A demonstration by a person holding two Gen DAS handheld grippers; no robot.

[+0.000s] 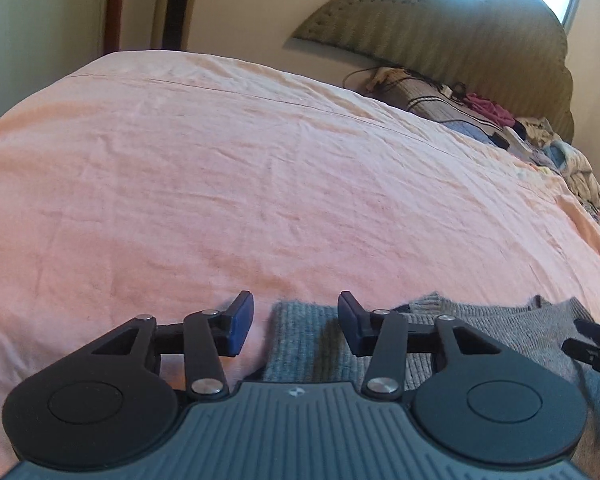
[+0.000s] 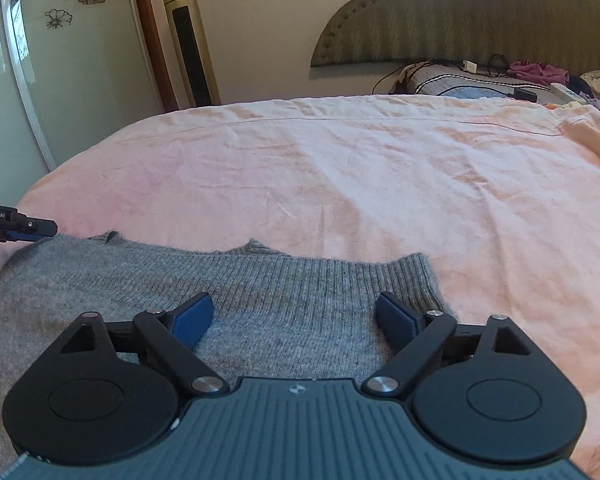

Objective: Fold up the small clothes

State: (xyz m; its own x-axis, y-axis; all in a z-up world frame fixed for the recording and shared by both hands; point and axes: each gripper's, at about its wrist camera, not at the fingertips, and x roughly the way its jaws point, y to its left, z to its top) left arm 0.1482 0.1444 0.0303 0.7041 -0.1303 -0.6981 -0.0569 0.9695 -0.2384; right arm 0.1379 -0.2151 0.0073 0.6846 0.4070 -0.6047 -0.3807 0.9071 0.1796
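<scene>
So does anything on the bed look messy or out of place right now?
Yes. A jumble of loose clothes and cables clutters the head of the bed below the green padded headboard. The grey ribbed knit garment lies flat on the pink sheet.

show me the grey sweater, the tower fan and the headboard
grey sweater [image 2: 260,300]: right wrist view, ribbed hem
tower fan [image 2: 188,40]: right wrist view, dark front panel
headboard [image 2: 460,20]: right wrist view, padded middle
</scene>
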